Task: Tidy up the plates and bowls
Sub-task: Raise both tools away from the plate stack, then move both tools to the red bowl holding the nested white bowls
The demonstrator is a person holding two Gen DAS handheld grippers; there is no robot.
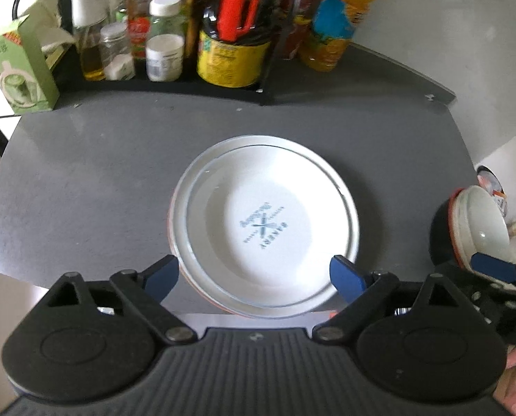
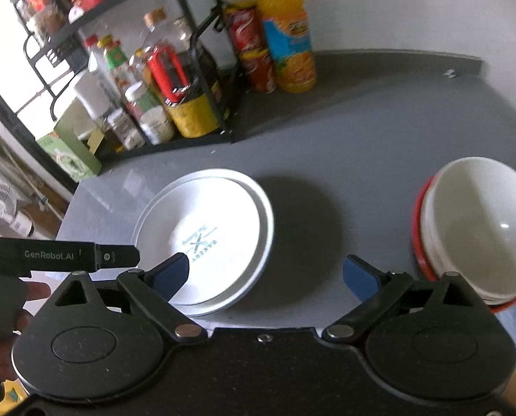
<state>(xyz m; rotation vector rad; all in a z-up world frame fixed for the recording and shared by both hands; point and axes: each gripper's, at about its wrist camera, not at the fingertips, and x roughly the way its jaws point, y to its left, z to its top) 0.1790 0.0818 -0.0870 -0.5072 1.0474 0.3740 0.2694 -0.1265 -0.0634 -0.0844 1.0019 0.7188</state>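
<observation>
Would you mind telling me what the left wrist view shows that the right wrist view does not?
Only the left wrist view shows the open left gripper straddling the stacked white plates' near rim. Only the right wrist view shows the open right gripper and the whole stack of white bowls with red rims. Both show the stacked white plates on the grey countertop and the orange drink bottle.

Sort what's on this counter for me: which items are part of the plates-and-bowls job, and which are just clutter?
Job items:
stacked white plates
nested white bowls
left gripper, open
right gripper, open

Clutter:
orange drink bottle
red snack cans
black rack of jars
green box
</observation>
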